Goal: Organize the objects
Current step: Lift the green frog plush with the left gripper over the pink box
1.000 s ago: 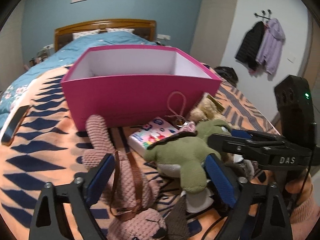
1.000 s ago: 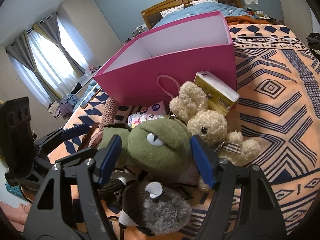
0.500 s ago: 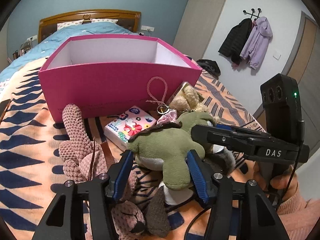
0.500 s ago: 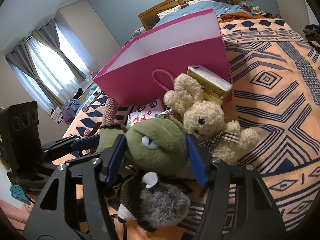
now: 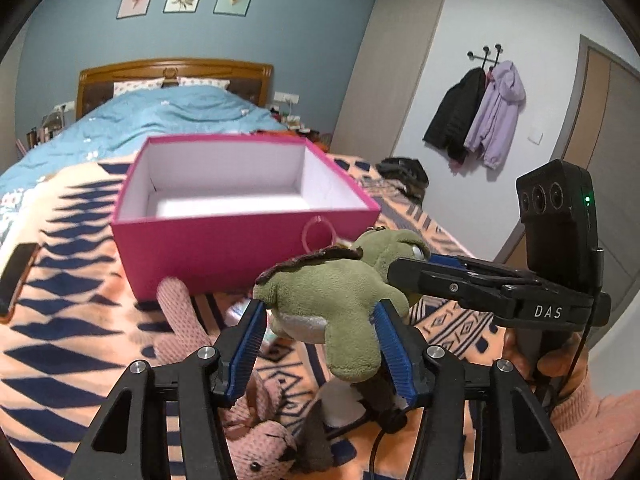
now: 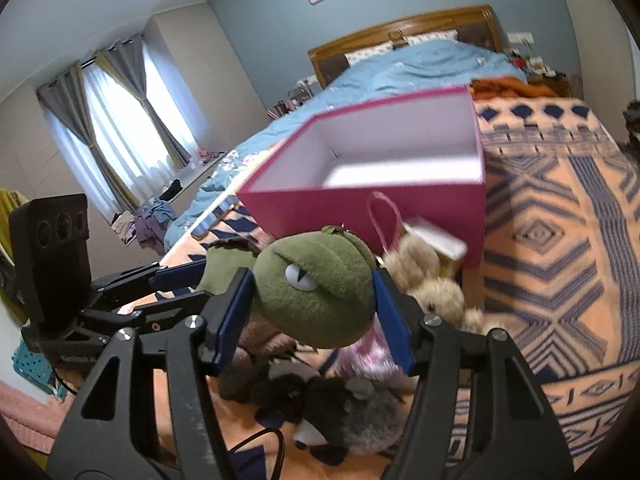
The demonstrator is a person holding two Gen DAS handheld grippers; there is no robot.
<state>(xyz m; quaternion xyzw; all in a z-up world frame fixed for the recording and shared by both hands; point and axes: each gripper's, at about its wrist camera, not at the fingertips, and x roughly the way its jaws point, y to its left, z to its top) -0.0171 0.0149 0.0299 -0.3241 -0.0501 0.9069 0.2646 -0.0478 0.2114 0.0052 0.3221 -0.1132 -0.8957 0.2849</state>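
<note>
- Here the left gripper [image 5: 320, 332] pinches the green plush turtle [image 5: 336, 300] at its body
- right gripper [image 6: 312, 308] clamps its head, near the pink box [image 5: 240, 248]

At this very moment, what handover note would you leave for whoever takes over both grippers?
Left gripper: shut on the green turtle plush, around its body.
Right gripper: shut on the same plush, around its head; the toy is lifted clear of the pile.
Pink box: open, nothing visible inside, just beyond the toys on the patterned blanket.
On the blanket: pink knitted bunny, beige teddy bear, grey furry plush.
Done: turtle picked up.
Left: put it in the box, then the rest.
</note>
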